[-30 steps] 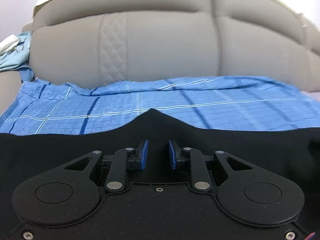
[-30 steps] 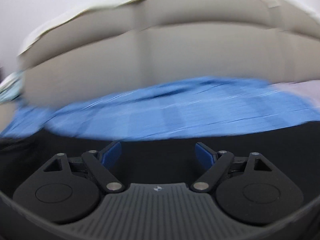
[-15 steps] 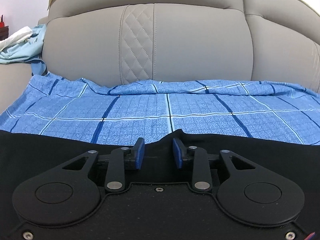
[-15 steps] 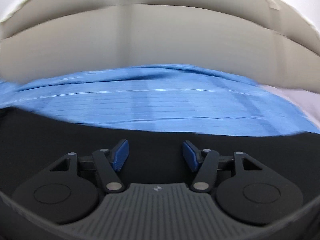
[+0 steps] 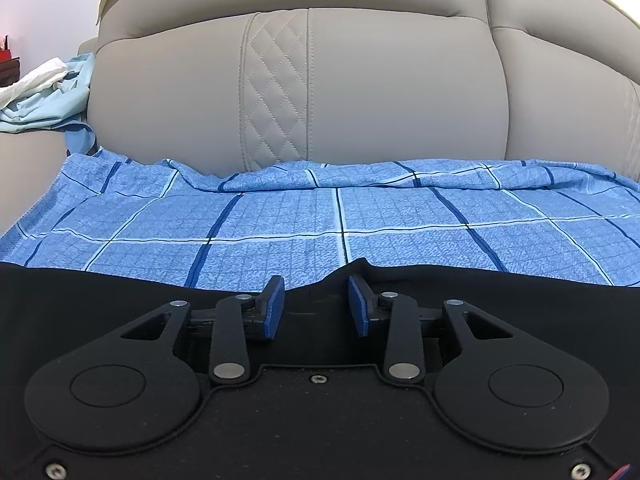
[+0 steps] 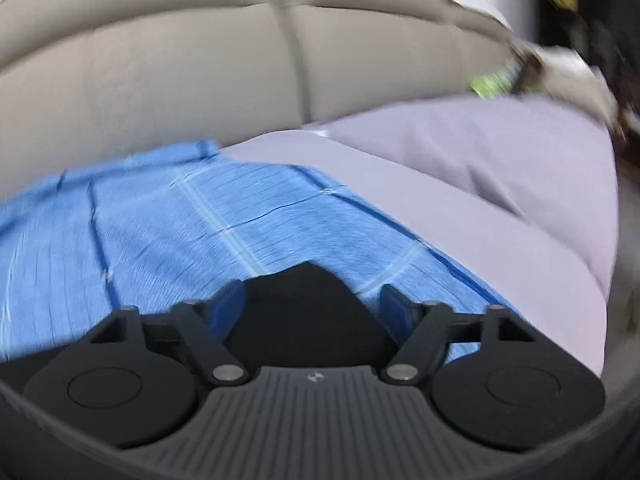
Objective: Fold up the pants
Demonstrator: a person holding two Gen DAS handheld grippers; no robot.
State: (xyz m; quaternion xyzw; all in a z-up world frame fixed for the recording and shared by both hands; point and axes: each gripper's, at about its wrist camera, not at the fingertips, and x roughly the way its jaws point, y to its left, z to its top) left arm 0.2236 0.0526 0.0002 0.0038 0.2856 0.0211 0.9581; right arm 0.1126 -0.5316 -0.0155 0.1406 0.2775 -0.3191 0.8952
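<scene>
The black pants (image 5: 120,304) lie on the blue sheet (image 5: 280,220) over the sofa (image 5: 360,100). Left gripper (image 5: 316,306) and right gripper (image 6: 312,304) have jaws spread over the fabric edge; next, likely, comes pinching it.

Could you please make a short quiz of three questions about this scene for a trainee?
1. True or false: the left tongs are open.
2. What lies under the black pants? A) blue checked sheet B) wooden floor C) green towel
3. Fill in: behind the sheet rises the beige ____ backrest.

Key: 1 true; 2 A; 3 sofa.
</scene>
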